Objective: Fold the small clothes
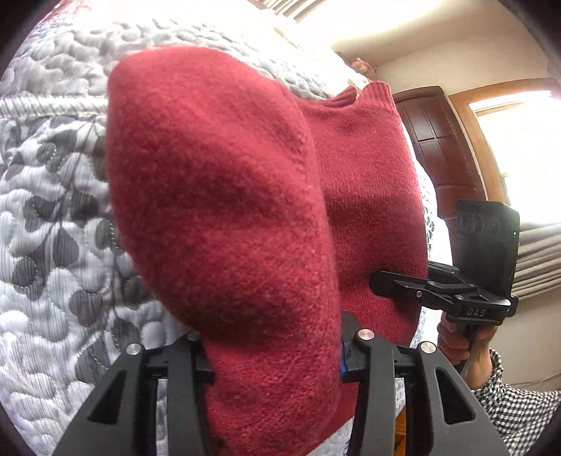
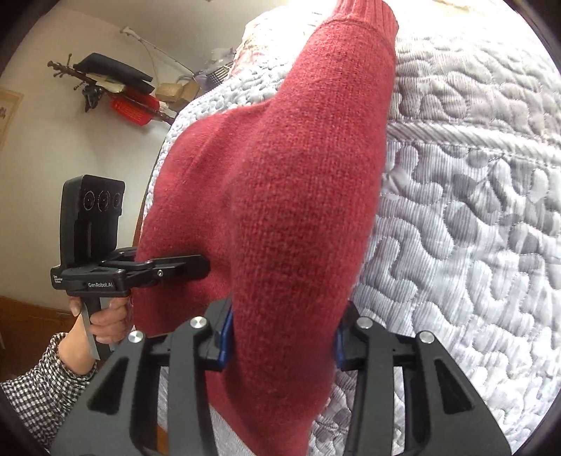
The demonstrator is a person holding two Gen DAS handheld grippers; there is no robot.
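A red knitted sweater (image 1: 217,196) hangs lifted above the quilted bed, bulging toward the camera, with its ribbed collar (image 1: 371,94) farthest away. My left gripper (image 1: 277,354) is shut on a thick fold of it; the cloth hides the pads. In the same view my right gripper (image 1: 382,284) pinches the sweater's right edge, held by a hand in a checked sleeve. In the right wrist view the sweater (image 2: 280,196) drapes over my right gripper (image 2: 280,336), which is shut on it. There my left gripper (image 2: 200,266) bites the left edge, and a ribbed cuff (image 2: 368,14) points up.
A grey and white quilt with a leaf pattern (image 1: 52,210) (image 2: 473,245) covers the bed under the sweater. A brown wooden door (image 1: 438,140) and a bright window stand beyond the bed. A wall rack with dark and red items (image 2: 115,84) hangs at the left.
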